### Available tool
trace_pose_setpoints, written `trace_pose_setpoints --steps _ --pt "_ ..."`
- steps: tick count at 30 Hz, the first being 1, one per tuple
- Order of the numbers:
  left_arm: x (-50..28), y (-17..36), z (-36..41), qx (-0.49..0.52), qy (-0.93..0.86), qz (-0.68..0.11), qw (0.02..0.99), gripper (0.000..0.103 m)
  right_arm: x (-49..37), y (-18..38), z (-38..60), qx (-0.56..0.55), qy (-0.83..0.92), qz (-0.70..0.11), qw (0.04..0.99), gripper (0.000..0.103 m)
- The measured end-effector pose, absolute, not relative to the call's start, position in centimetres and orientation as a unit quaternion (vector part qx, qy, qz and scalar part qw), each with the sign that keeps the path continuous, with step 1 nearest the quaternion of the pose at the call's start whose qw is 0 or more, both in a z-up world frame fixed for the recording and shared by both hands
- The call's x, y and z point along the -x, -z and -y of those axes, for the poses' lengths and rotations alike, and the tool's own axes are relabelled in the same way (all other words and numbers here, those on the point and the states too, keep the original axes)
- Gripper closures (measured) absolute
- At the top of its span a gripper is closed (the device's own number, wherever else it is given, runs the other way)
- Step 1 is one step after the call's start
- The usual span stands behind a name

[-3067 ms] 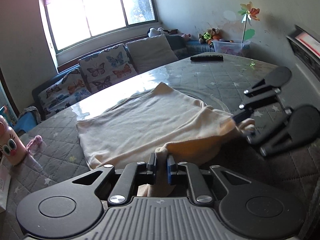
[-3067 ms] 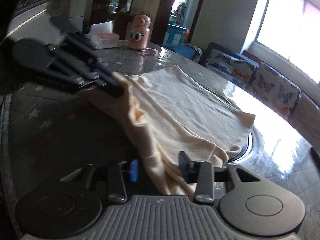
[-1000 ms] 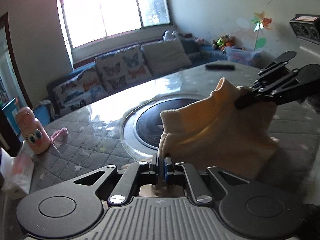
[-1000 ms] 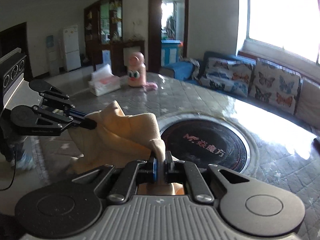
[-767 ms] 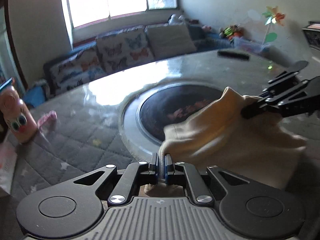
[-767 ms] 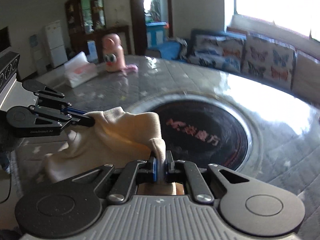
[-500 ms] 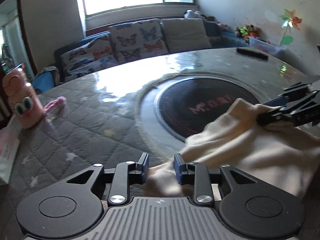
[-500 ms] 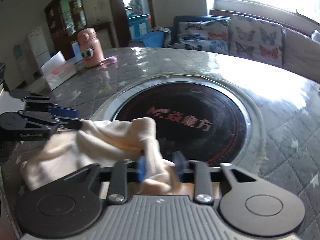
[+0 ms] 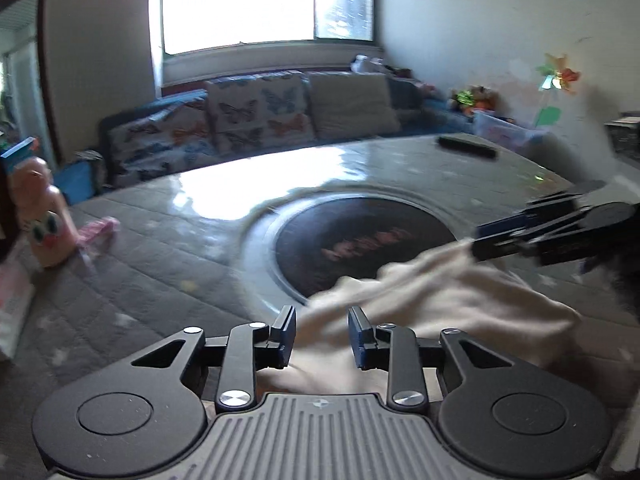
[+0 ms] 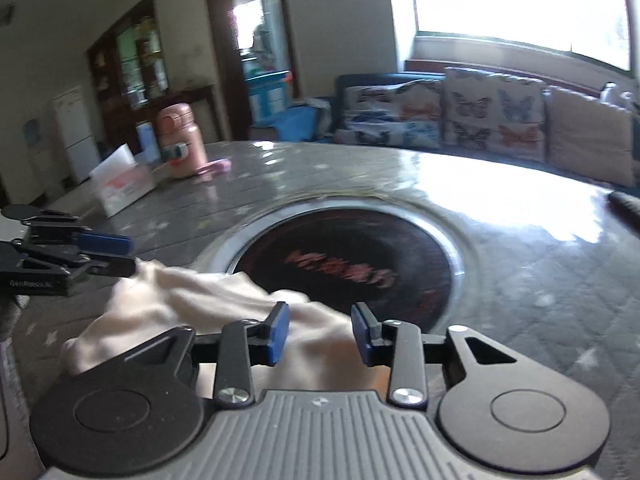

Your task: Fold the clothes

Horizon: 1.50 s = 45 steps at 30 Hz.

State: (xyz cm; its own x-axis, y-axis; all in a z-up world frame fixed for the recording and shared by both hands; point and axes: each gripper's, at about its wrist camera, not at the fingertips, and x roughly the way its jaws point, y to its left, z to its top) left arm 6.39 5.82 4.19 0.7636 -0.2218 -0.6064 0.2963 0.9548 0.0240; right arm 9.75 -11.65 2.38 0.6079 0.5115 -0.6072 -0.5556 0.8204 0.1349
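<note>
The cream garment lies bunched on the grey quilted table, near the front edge and partly over the dark round inset. It also shows in the right wrist view. My left gripper is open, with its blue pads either side of the cloth's near corner. My right gripper is open over the cloth's other end. The right gripper shows in the left wrist view, and the left gripper in the right wrist view, each at an end of the cloth.
A dark round inset with a metal ring sits mid-table. A pink owl bottle, a tissue box and a pink cloth stand on the far side. A black remote lies far right. A sofa runs under the window.
Both grippers carried the folded cloth down onto the table, then opened and let it go. The jaws are wider apart now than half a second ago.
</note>
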Motion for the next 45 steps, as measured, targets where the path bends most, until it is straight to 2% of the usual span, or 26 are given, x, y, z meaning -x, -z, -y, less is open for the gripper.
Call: trace_pose_setpoints --steps 4,7,16,28,45 --pt "-6.8 -2.2 -6.2 -0.064 0.118 -0.341 0.93 0.077 -10.4 -0.7 11.3 0.054 -0.279 -0.343 0.895 0.073" --pt "-7.0 -1.3 -7.8 -0.045 0.108 -0.353 0.928 0.077 -11.3 0.1 12.4 0.023 -0.272 -0.364 0.89 0.074" --pt "-7.3 -3.5 -6.8 -0.042 0.124 -0.33 0.935 0.078 -10.8 -2.3 9.4 0.049 -0.322 -0.343 0.881 0.073" --pt "-11.9 -0.9 -4.7 -0.04 0.139 -0.364 0.92 0.077 -13.2 0.5 4.5 0.06 -0.326 -0.371 0.867 0.075" --pt "-11.4 -1.3 -4.8 -0.047 0.128 -0.357 0.924 0.076 -5.7 -0.7 2.6 0.139 -0.41 -0.326 0.84 0.075"
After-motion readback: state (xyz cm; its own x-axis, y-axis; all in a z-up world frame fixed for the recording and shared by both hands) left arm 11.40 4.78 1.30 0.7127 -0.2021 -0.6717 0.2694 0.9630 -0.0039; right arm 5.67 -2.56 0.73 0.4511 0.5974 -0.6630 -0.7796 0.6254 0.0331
